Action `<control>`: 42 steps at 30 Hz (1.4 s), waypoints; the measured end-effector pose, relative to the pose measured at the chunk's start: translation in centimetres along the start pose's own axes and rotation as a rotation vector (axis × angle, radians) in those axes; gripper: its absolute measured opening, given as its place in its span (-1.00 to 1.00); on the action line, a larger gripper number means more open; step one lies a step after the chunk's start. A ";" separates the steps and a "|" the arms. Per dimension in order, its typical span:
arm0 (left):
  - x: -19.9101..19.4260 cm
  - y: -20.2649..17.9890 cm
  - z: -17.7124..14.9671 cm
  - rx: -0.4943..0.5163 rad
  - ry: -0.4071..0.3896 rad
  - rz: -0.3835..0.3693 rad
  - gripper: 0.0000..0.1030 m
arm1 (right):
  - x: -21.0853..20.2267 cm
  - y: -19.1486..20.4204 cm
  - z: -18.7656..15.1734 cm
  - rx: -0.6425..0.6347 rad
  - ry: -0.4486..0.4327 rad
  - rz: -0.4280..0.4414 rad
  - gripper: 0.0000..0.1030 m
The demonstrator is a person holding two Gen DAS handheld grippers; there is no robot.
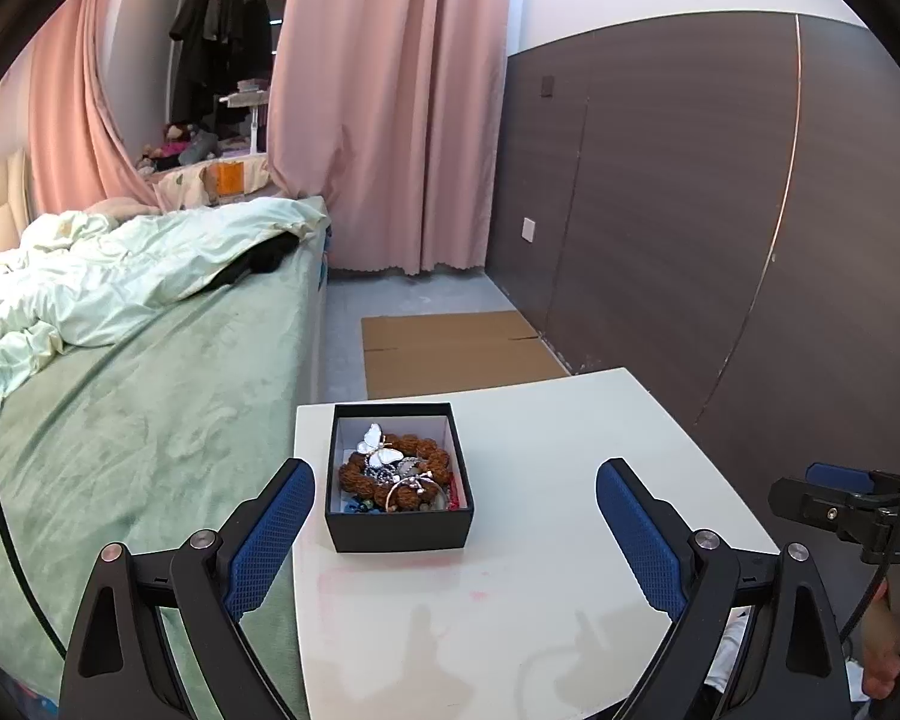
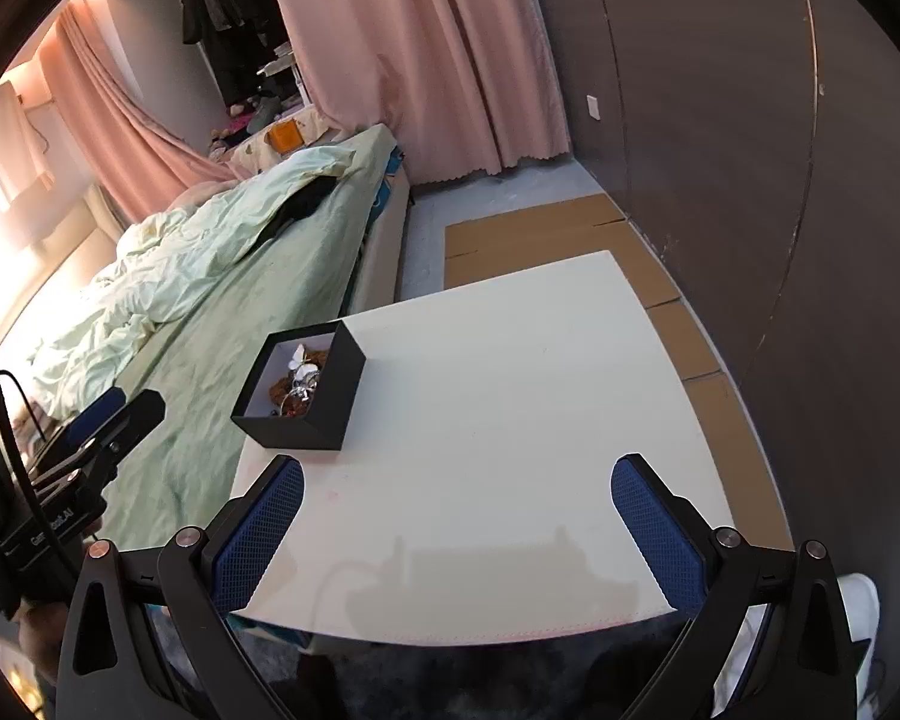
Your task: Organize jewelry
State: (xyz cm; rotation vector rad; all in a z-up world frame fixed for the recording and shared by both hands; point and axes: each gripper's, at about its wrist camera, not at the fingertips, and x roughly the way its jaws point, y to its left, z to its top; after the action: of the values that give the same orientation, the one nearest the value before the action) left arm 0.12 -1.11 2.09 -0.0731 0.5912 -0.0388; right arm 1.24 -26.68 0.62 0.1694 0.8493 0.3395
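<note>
One black box is seen at the centre of the left wrist frame, on the white table near its left edge, holding a butterfly brooch, brown beads and other jewelry. Both the left gripper and right gripper are spread wide, with nothing held.

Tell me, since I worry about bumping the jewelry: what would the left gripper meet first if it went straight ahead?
Probably the black box holding the jewelry on the white table: it sits nearly centered between the open left gripper fingers, slightly left. Depth is unclear, so the fingers might straddle it.
</note>
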 end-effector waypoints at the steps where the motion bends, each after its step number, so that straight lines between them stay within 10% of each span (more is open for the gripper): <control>1: 0.0 -0.1 0.0 0.001 0.002 0.001 0.85 | 0.1 -0.1 0.0 0.000 0.001 0.000 1.00; 42: 0.4 0.1 -0.3 -0.010 0.013 0.014 0.86 | 0.8 0.9 -0.6 -0.004 0.008 -0.007 1.00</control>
State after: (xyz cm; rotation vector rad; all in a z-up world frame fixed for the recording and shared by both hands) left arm 0.27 -1.01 1.67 -0.0783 0.6053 -0.0233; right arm 1.09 -25.56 -0.06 0.1619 0.8566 0.3354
